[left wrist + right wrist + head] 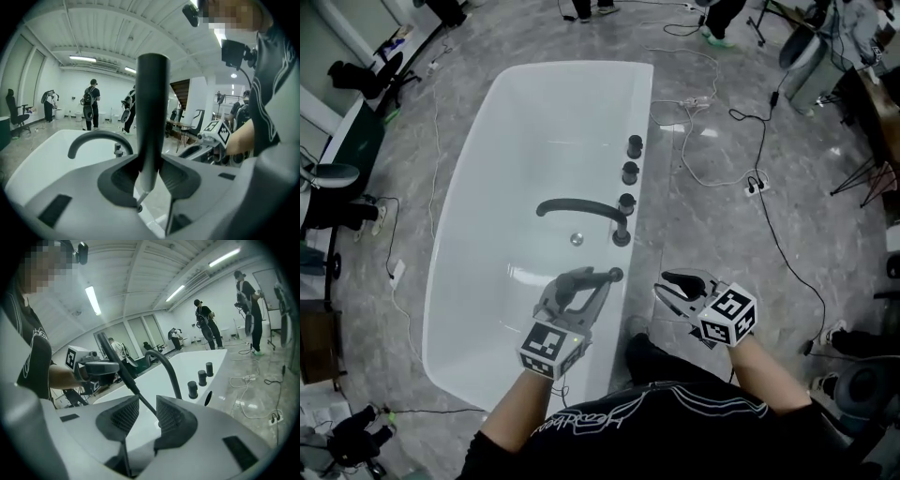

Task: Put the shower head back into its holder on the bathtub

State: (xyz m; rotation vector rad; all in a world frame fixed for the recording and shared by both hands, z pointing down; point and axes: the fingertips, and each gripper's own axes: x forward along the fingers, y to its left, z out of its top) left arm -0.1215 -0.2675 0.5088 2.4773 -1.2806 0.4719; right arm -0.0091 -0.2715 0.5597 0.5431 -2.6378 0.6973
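The left gripper (pixel 150 174) is clamped on the dark shower head (pixel 152 108), its two pads pressing either side of the handle, which stands upright between them in the left gripper view and narrows to a silvery end just below the pads. In the head view the shower head is held over the right-hand rim of the white bathtub (pixel 534 112), close to the curved black faucet (pixel 581 206) and the row of three black knobs (pixel 629 172). The right gripper (pixel 143 416) hangs just beside it outside the rim, jaws parted with a clear gap and gripping nothing; a thin hose (pixel 147 405) shows through that gap, though whether it lies between the pads or beyond them cannot be told. Each gripper's cube (pixel 729 314) bears black-and-white square markers. White script runs across the person's black shirt (pixel 656 412), too distorted to read.
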